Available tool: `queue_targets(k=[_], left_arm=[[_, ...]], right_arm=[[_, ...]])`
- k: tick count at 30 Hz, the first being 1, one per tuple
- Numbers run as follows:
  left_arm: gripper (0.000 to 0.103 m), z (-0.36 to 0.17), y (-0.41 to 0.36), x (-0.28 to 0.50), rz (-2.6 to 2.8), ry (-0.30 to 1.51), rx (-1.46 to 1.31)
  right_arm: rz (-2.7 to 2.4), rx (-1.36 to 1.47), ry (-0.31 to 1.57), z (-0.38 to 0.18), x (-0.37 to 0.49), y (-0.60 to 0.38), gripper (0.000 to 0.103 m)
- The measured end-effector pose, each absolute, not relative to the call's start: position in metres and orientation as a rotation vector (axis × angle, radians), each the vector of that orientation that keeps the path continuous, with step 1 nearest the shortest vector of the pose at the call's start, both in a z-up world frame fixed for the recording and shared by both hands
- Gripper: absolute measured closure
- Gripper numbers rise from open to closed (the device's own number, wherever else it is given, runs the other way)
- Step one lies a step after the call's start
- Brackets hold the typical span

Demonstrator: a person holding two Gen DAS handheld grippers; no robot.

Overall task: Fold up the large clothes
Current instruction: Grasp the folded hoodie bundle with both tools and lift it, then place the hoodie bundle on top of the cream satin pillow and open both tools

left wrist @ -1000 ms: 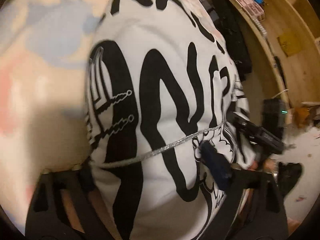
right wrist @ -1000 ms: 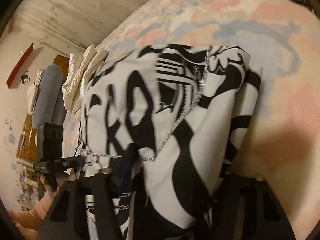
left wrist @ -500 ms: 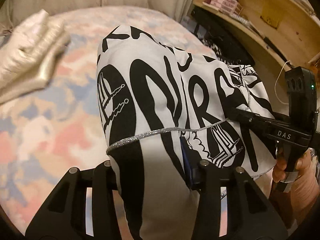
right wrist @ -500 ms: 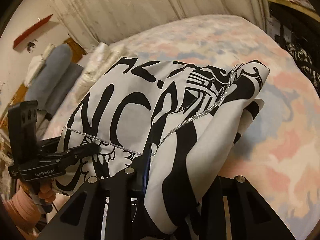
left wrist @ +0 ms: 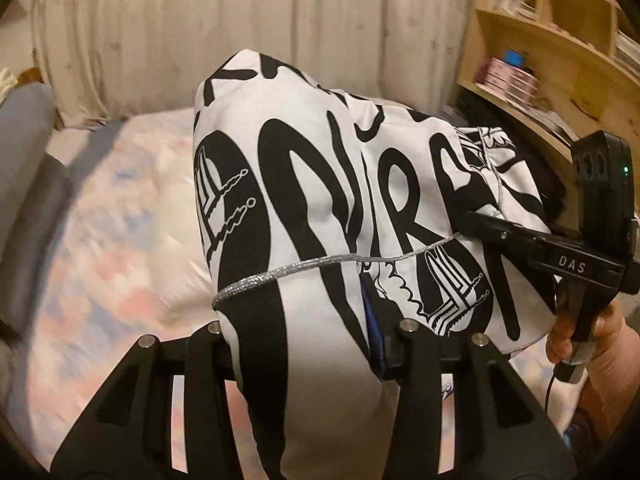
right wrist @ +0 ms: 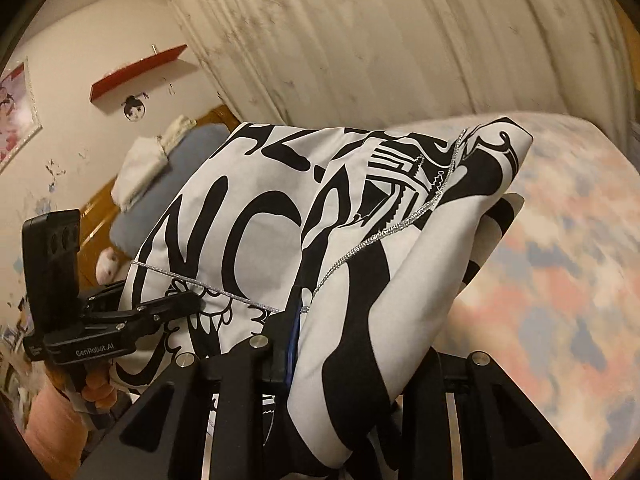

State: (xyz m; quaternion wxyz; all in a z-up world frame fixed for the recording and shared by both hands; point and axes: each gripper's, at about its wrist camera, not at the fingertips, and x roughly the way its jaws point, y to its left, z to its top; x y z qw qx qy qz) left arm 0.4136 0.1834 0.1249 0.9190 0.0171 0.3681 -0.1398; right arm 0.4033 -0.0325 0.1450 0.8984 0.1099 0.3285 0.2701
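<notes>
The garment (left wrist: 320,208), white with black lettering and a silver cord, fills the centre of both views, bunched and lifted above the bed (left wrist: 120,248); the left gripper (left wrist: 308,344) at bottom centre is clamped on a thick fold of it; the right gripper (right wrist: 340,364) pinches another fold at bottom centre of its own view. Each gripper shows at the other frame's edge, biting the cloth's near hem. The step in hand looks like carrying the partly folded piece, both ends held. Next, I judge, it must be lowered flat onto the bed, hems kept level, then released; loose layers could slip apart.
</notes>
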Motion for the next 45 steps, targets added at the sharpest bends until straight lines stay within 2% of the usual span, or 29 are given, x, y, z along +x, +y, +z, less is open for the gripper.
queue_targets(k=[4, 8, 13, 15, 17, 19, 23, 26, 28, 31, 34, 36, 37, 38, 39, 40, 42, 43, 45], left_arm=[[0.062, 0.135, 0.230, 0.502, -0.263, 0.746, 0.048], [0.062, 0.121, 0.273, 0.587, -0.254, 0.765, 0.066], [0.061, 0.062, 0.296, 0.676, -0.254, 0.830, 0.043], [0.056, 0.019, 0.306, 0.709, -0.205, 0.883, 0.031], [0.046, -0.009, 0.320, 0.719, -0.184, 0.890, -0.067], [0.041, -0.030, 0.331, 0.725, -0.205, 0.891, -0.155], [0.037, -0.044, 0.330, 0.723, -0.213, 0.868, -0.135], [0.026, -0.045, 0.327, 0.715, -0.152, 0.859, -0.088], [0.026, -0.041, 0.325, 0.700, -0.099, 0.831, -0.005], [0.027, -0.027, 0.318, 0.685, -0.034, 0.786, 0.087], [0.037, -0.006, 0.314, 0.664, 0.007, 0.725, 0.134], [0.060, 0.005, 0.309, 0.650, 0.011, 0.707, 0.136], [0.066, 0.008, 0.306, 0.644, 0.004, 0.710, 0.135], [0.077, 0.008, 0.301, 0.639, 0.006, 0.722, 0.144], [0.084, 0.006, 0.296, 0.634, 0.015, 0.727, 0.159], [0.085, 0.007, 0.289, 0.627, 0.024, 0.728, 0.167], [0.089, 0.000, 0.278, 0.617, 0.038, 0.742, 0.172], [0.092, -0.005, 0.274, 0.615, 0.056, 0.753, 0.175], [0.096, -0.022, 0.273, 0.618, 0.098, 0.794, 0.174]], right_arm=[[0.575, 0.268, 0.651, 0.153, 0.487, 0.025, 0.077], [0.565, 0.298, 0.641, 0.135, 0.579, 0.072, 0.077], [0.560, 0.399, 0.703, 0.064, 0.681, 0.103, 0.077], [0.543, 0.399, 0.738, 0.028, 0.713, 0.105, 0.076], [0.506, 0.408, 0.745, -0.005, 0.733, 0.104, 0.066], [0.499, 0.419, 0.760, -0.028, 0.747, 0.104, 0.055], [0.488, 0.367, 0.753, -0.059, 0.759, 0.118, 0.048], [0.474, 0.357, 0.773, -0.060, 0.725, 0.094, 0.040], [0.458, 0.317, 0.797, -0.048, 0.713, 0.097, 0.033], [0.421, 0.230, 0.798, -0.020, 0.692, 0.097, 0.031], [0.378, 0.178, 0.768, -0.007, 0.671, 0.080, 0.031], [0.339, 0.157, 0.714, 0.008, 0.652, 0.073, 0.031], [0.332, 0.156, 0.662, 0.016, 0.641, 0.070, 0.031], [0.334, 0.151, 0.634, 0.025, 0.632, 0.069, 0.031], [0.336, 0.144, 0.614, 0.030, 0.625, 0.070, 0.035], [0.349, 0.129, 0.594, 0.034, 0.617, 0.074, 0.049], [0.381, 0.118, 0.609, 0.035, 0.614, 0.081, 0.067], [0.399, 0.112, 0.634, 0.029, 0.616, 0.089, 0.070], [0.391, 0.088, 0.678, 0.020, 0.621, 0.108, 0.070]])
